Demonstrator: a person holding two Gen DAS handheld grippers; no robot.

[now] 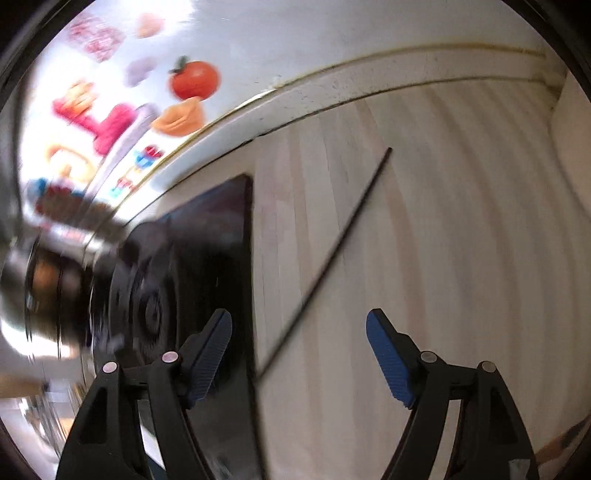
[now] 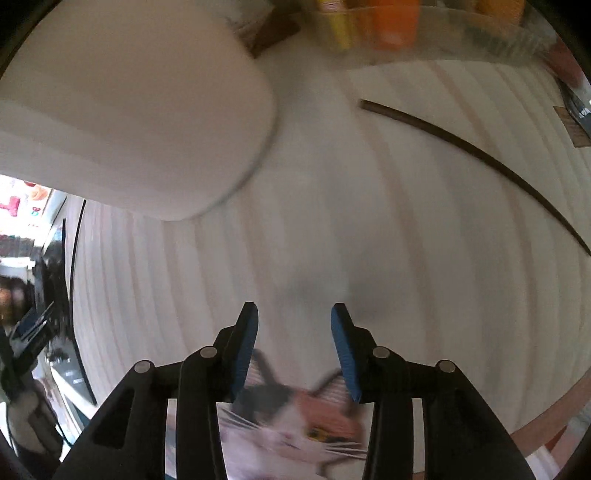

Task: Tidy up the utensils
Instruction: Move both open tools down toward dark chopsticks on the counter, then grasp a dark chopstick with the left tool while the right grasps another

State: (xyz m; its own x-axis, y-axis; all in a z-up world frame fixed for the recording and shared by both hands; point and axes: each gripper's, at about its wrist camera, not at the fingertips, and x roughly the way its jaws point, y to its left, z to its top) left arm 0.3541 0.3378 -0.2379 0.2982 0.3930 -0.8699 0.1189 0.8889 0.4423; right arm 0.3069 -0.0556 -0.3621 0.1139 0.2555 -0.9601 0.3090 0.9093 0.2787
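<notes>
My left gripper [image 1: 299,347] has its jaws standing wide apart with nothing between them, pointed steeply down at the pale wooden table [image 1: 461,258]. Just ahead of its fingertips lies a thin black chopstick [image 1: 325,266], flat on the bare wood, running diagonally away toward the table's far edge, its near end beside the edge of a black slab [image 1: 221,229] whose nature I cannot make out through the blur.

My right gripper [image 2: 294,332] is parted too, less widely, and empty; under it, at the near edge, sits a card with a cat's face [image 2: 295,424]. Well beyond it a dark brown chopstick [image 2: 480,155] lies loose across the table toward the right edge.

I judge the step in hand to be a first pick-up, one stick per side. To do it well I would bring each pair of jaws square across its stick, near the middle so it does not tip, and touch the wood lightly before closing, since something this thin slips out of a high grip.

For obstacles: the black slab crowds the left stick's near end, so I would approach from the open side. A big white rounded object [image 2: 147,129] fills the far left, and a blurred clear container [image 2: 406,33] sits along the far edge.
</notes>
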